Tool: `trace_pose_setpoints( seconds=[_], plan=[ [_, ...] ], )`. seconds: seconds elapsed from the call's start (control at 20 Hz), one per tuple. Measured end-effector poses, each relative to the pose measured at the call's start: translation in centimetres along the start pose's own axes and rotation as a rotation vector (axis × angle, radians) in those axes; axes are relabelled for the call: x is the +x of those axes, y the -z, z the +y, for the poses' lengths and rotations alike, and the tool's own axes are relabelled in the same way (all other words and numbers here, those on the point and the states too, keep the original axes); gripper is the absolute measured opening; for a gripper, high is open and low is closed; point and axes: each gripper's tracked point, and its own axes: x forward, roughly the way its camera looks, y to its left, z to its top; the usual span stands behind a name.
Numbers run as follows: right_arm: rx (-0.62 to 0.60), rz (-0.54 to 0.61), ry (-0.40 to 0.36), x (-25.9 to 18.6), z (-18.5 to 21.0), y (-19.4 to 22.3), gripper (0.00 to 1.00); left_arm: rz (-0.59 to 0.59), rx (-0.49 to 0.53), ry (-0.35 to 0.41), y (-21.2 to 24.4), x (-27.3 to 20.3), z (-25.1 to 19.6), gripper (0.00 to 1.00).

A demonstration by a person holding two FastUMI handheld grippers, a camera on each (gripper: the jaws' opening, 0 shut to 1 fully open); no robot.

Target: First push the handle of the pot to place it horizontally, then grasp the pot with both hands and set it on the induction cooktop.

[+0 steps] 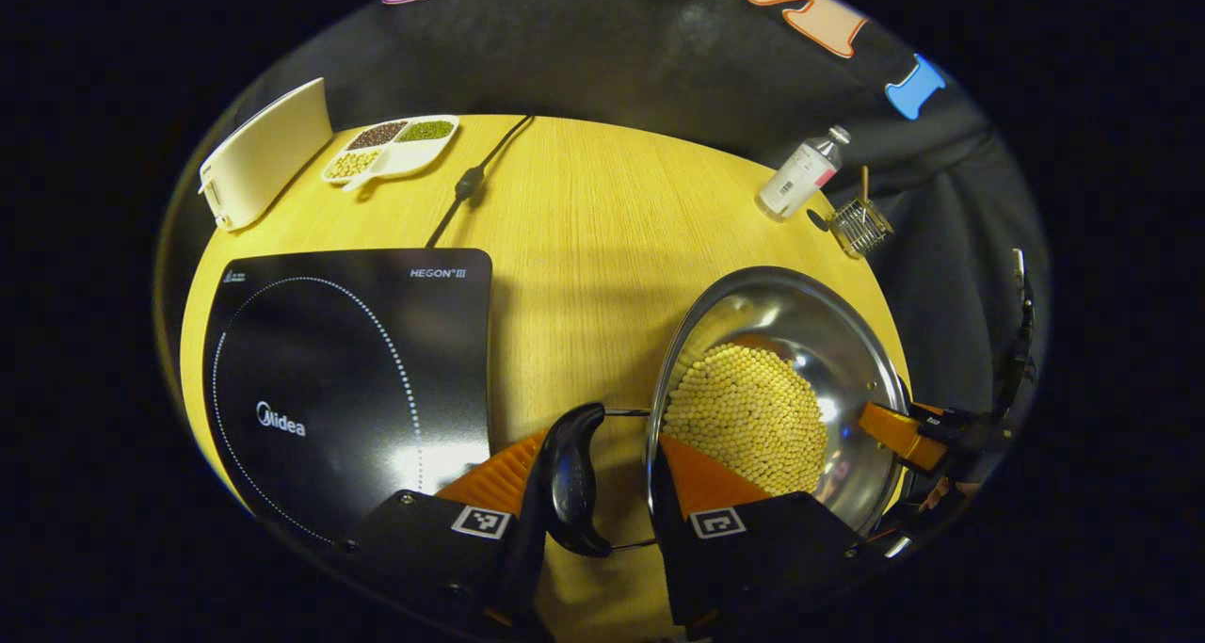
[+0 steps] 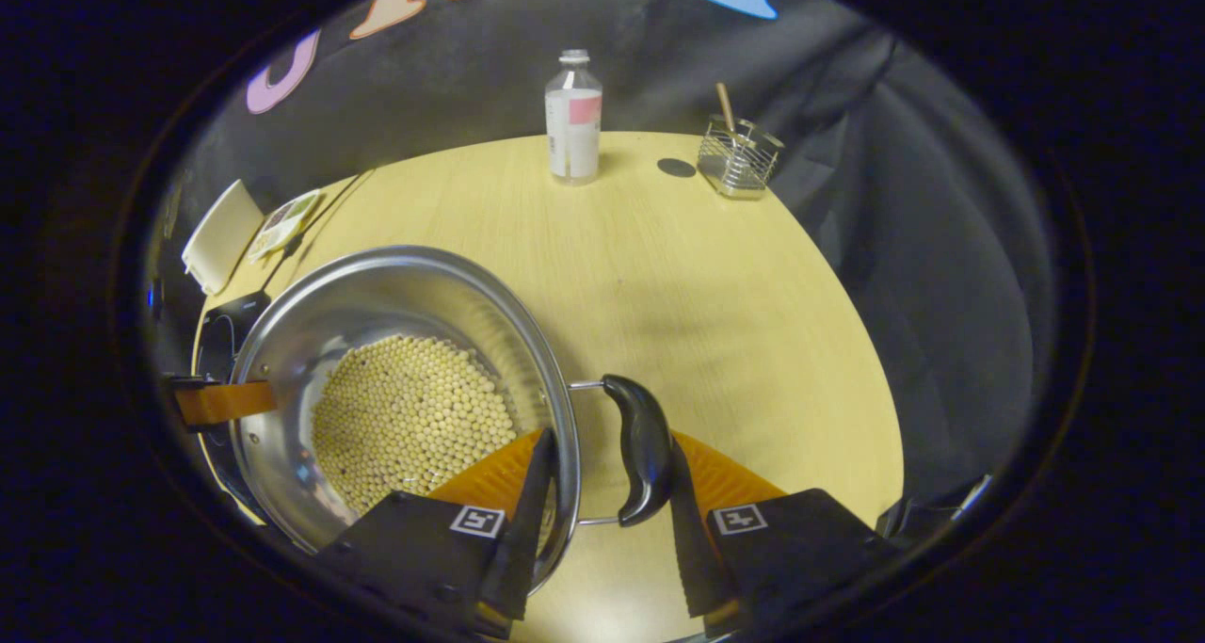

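Both grippers straddle the pot's handles, ready to lift.
Left gripper [image 1: 602,492] and right gripper [image 2: 602,492] fingers sit wide astride handle and rim; close both evenly (beans inside) before carrying pot [image 1: 828,342] to cooktop [image 1: 348,379].
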Motion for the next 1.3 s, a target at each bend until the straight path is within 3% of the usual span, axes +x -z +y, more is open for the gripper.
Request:
trace_pose_setpoints(
  seconds=[0.1, 0.15, 0.2, 0.25, 0.4, 0.45, 0.5, 0.65, 0.7, 0.75, 0.8, 0.9, 0.95, 1.0, 1.05, 1.1, 1.15, 1.25, 1.3],
  plan=[
    [0.001, -0.030, -0.014, -1.3, 0.5, -0.7, 0.65, -0.015, -0.005, -0.002, -0.2, -0.9, 0.4, 0.55],
    [-0.001, -0.032, -0.017, -1.0, 0.8, -0.5, 0.53, -0.018, -0.008, -0.004, -0.1, -1.6, 0.5, 0.58],
    [-0.004, -0.044, -0.023, -2.4, 1.2, -0.8, 0.52, -0.025, -0.009, -0.011, -0.3, -2.4, 0.7, 0.55],
    [-0.011, -0.058, -0.034, -3.2, 1.6, -1.2, 0.57, -0.035, -0.008, -0.018, -0.5, -3.1, 1.0, 0.55],
    [-0.021, -0.106, -0.098, -5.5, 3.6, -2.7, 0.57, -0.087, -0.017, -0.044, -1.4, -6.4, 2.2, 0.53],
    [-0.031, -0.126, -0.126, -6.4, 4.7, -3.1, 0.52, -0.106, -0.028, -0.058, -1.6, -7.5, 2.9, 0.55],
    [-0.047, -0.143, -0.154, -7.0, 6.0, -3.5, 0.57, -0.114, -0.038, -0.078, -1.6, -8.8, 4.0, 0.57],
    [-0.083, -0.174, -0.239, -8.1, 10.6, -3.9, 0.57, -0.133, -0.081, -0.143, -1.0, -11.7, 7.6, 0.55],
    [-0.083, -0.170, -0.263, -8.3, 12.1, -3.2, 0.52, -0.136, -0.088, -0.162, -0.9, -12.6, 8.9, 0.57],
    [-0.078, -0.162, -0.278, -8.6, 13.4, -2.7, 0.57, -0.134, -0.088, -0.177, -0.6, -13.2, 9.9, 0.55],
    [-0.073, -0.159, -0.280, -8.9, 14.3, -2.6, 0.52, -0.133, -0.081, -0.184, -0.6, -13.7, 11.0, 0.55],
    [-0.066, -0.160, -0.264, -9.1, 16.0, -2.1, 0.57, -0.136, -0.071, -0.175, -0.8, -13.7, 12.7, 0.55],
    [-0.062, -0.154, -0.252, -9.3, 16.8, -1.8, 0.52, -0.130, -0.071, -0.164, -0.8, -13.4, 13.8, 0.54],
    [-0.057, -0.145, -0.241, -9.2, 17.8, -1.6, 0.57, -0.123, -0.067, -0.152, -0.8, -13.0, 14.8, 0.54],
    [-0.049, -0.131, -0.226, -9.0, 18.9, -1.4, 0.51, -0.114, -0.061, -0.142, -0.8, -12.6, 15.9, 0.54],
    [-0.041, -0.114, -0.210, -8.6, 20.2, -1.1, 0.57, -0.099, -0.059, -0.137, -0.9, -12.3, 17.3, 0.54],
    [-0.038, -0.099, -0.195, -8.4, 21.5, -0.7, 0.51, -0.088, -0.051, -0.130, -0.9, -11.9, 18.5, 0.55],
    [-0.028, -0.095, -0.167, -7.8, 23.7, 0.0, 0.51, -0.088, -0.017, -0.112, -1.5, -11.3, 20.9, 0.56],
    [-0.015, -0.099, -0.149, -8.2, 24.5, 0.3, 0.57, -0.080, -0.008, -0.103, -1.5, -11.0, 22.0, 0.55]
  ],
)
